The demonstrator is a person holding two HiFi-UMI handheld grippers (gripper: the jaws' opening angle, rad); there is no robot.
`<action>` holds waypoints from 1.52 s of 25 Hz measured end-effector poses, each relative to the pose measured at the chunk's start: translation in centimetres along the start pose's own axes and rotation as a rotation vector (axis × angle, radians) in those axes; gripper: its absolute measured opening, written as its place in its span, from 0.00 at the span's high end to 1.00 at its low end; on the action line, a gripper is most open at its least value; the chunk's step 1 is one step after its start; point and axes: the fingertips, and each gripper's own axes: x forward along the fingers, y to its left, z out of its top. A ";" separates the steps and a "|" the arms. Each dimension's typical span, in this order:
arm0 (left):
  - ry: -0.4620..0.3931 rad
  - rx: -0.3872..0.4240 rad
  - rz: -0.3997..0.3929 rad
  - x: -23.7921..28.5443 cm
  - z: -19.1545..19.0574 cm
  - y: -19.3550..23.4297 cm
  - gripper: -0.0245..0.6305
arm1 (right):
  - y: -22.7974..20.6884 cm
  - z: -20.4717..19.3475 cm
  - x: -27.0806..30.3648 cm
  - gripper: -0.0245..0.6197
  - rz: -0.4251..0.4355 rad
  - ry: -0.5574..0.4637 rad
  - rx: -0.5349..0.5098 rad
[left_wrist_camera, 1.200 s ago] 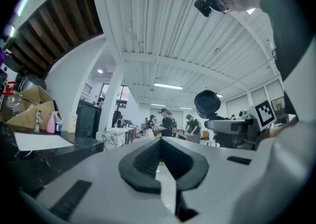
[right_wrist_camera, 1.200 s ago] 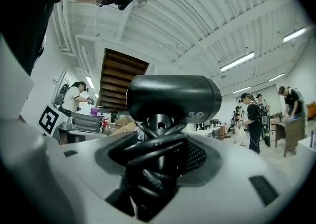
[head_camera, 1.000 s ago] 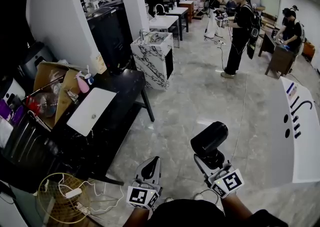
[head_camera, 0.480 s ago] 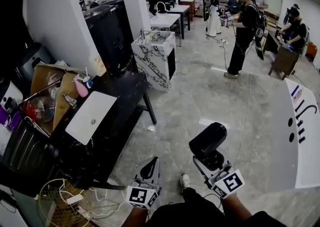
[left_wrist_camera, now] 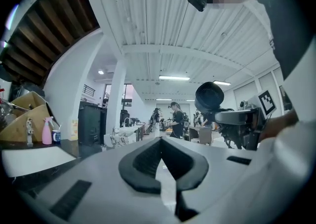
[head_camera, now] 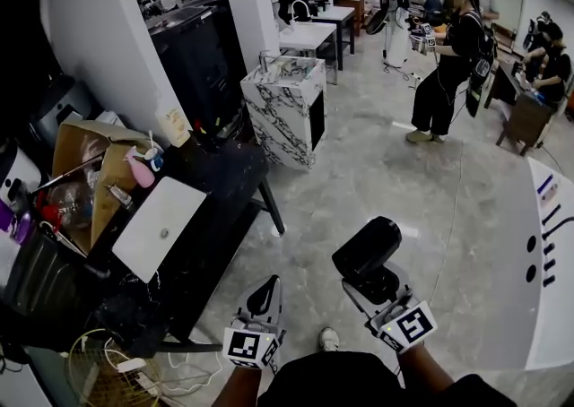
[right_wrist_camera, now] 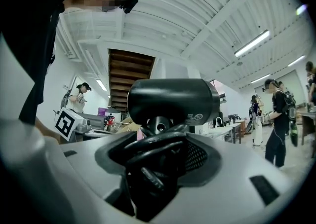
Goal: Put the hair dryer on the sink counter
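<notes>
While both claws are held low in front of the person, above the grey tiled floor (head_camera: 377,172), the conditions read as follows.

Right claw (head_camera: 381,293): closed on the handle of the hair dryer (head_camera: 366,249), with the jaws standing fairly wide around it.
Hair dryer: black. Its barrel rises above the jaws and tilts up and away from the person. It is carried in the air over the floor and rests on no surface.
Cord (right_wrist_camera: 153,154): black, bunched in loops at the handle between the right claw's jaws.
Left claw (head_camera: 265,299): jaws together at the tips, with nothing between them. It is just left of the right claw and apart from the hair dryer.
Tabletop (head_camera: 229,177): black, at the left of the head view, well apart from the hair dryer.
Basin (head_camera: 160,226): white and rectangular, set in the tabletop, with a drain hole at its middle.
Pink bottle (head_camera: 136,168): upright, just beyond the basin.
Cardboard box (head_camera: 81,141): open, beside the pink bottle.
Marble sink unit (head_camera: 285,114): veined white and dark, beyond the far end of the tabletop.
Person in black (head_camera: 448,64): standing at the upper right, far from the claws.
</notes>
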 end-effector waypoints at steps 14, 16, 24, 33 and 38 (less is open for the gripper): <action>0.062 -0.014 0.168 3.5 -1.9 4.6 0.96 | -4.1 -3.6 7.9 0.56 0.156 0.067 0.053; 0.067 -0.027 0.196 3.5 -2.2 5.8 0.96 | -3.8 -4.2 9.3 0.56 0.178 0.073 0.064; 0.065 -0.059 0.287 3.5 -3.6 11.4 0.96 | -2.3 -6.2 16.0 0.56 0.265 0.119 0.074; 0.055 -0.061 0.377 4.1 -3.4 19.3 0.96 | -1.3 -7.9 25.0 0.56 0.331 0.136 0.063; 0.053 -0.085 0.426 3.4 -3.5 23.3 0.96 | 0.1 -8.5 29.8 0.56 0.346 0.162 0.082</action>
